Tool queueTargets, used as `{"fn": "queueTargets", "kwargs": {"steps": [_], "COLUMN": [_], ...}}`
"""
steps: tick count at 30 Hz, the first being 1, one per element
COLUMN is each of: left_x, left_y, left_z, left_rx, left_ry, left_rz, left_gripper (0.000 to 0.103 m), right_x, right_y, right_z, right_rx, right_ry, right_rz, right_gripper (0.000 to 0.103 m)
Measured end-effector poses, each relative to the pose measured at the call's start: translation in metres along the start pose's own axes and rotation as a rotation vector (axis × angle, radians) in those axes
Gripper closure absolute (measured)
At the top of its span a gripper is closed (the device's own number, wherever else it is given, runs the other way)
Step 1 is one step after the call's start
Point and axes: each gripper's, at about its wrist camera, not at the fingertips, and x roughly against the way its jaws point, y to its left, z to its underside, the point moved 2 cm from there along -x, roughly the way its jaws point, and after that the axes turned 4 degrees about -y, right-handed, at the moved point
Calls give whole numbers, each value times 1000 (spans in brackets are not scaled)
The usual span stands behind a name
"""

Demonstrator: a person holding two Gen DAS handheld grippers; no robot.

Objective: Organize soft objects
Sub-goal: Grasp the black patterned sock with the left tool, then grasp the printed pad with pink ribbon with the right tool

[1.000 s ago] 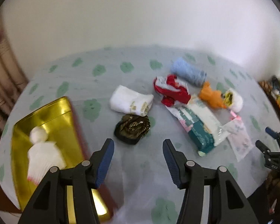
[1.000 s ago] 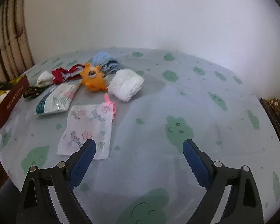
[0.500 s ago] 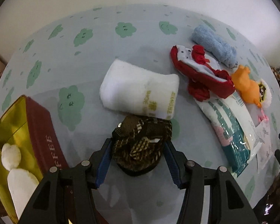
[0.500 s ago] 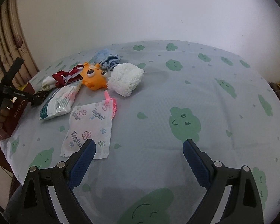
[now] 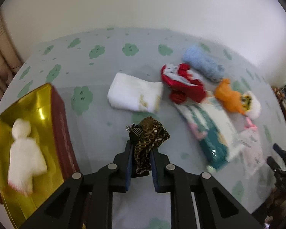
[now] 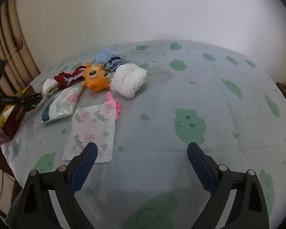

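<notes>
Two hand-held grippers over the counter [image 6: 162, 99].
We clamp the patterned cloth [image 5: 148, 135] in our left hand-held gripper [image 5: 141, 164]; our right hand-held gripper [image 6: 142, 164] hovers wide open.

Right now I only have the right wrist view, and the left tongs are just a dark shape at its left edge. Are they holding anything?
Observer: Yes. The left tongs are shut on the brown patterned cloth, which bunches up between the fingers.
Operator: I can only see the outside wall of the box. Is anything in it?
Observer: One white plush piece lies inside the gold-lined box. The blur hides what it is.
</notes>
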Motion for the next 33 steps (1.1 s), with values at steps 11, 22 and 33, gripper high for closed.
{"fn": "queueTargets", "kwargs": {"steps": [11,22,33], "left_x": [49,71,78], "left_y": [-39,-34,-38], "left_z": [54,71,80], "left_rx": [85,110,108], "left_ry": [-88,-91,-87], "left_rz": [100,128,151], "left_gripper": [86,86,86], "right_x": [-27,-60,-25], "right_y": [62,81,68], "right_z": [-15,-18,-24], "right_rx": [146,210,140], "right_ry": [126,196,93], "right_rz": [-68,16,-19], "right_gripper": [1,25,79]}}
